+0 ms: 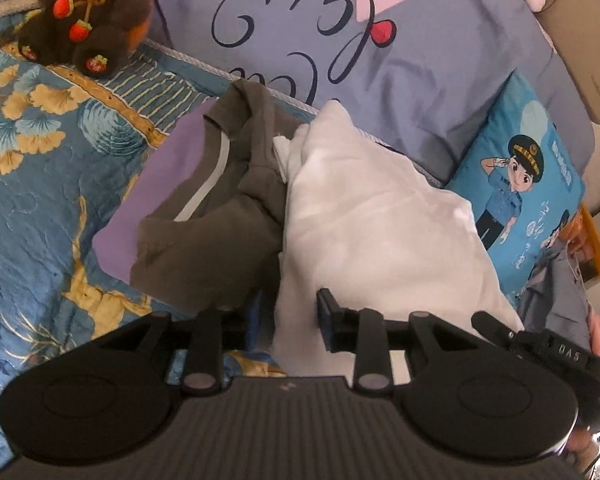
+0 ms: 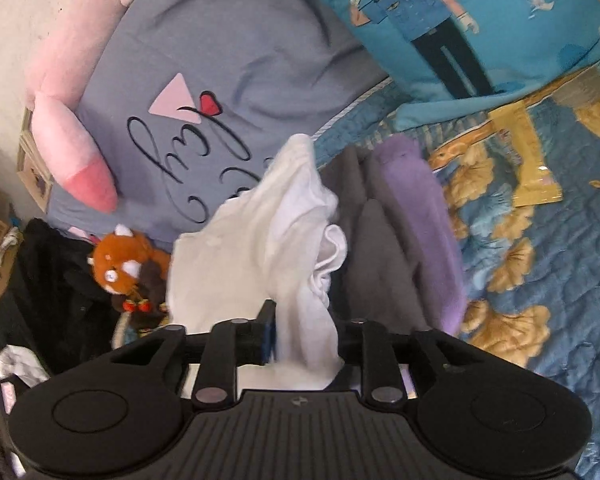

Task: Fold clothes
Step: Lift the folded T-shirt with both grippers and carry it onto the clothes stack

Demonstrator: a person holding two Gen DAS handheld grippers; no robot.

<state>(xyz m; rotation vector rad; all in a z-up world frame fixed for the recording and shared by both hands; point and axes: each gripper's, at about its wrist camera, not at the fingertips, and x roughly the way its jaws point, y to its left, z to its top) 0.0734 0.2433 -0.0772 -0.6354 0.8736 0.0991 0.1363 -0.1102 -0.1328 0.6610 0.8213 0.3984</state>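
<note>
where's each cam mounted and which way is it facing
Left wrist: on the left gripper, looking down along its fingers at the white cloth garment on the blue floral quilt.
Right wrist: on the right gripper, facing the same garment.
Shared: garment, red panda plush toy, grey-blue script pillow.

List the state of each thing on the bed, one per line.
White garment: crumpled, lying on the grey one, its near edge between both tongs.
Grey garment: roughly folded, on the purple one.
Purple garment: flat, at the bottom of the pile.
Plush: sitting upright.
Left tongs: open, astride the white garment's edge.
Right tongs: open, cloth between them.
</note>
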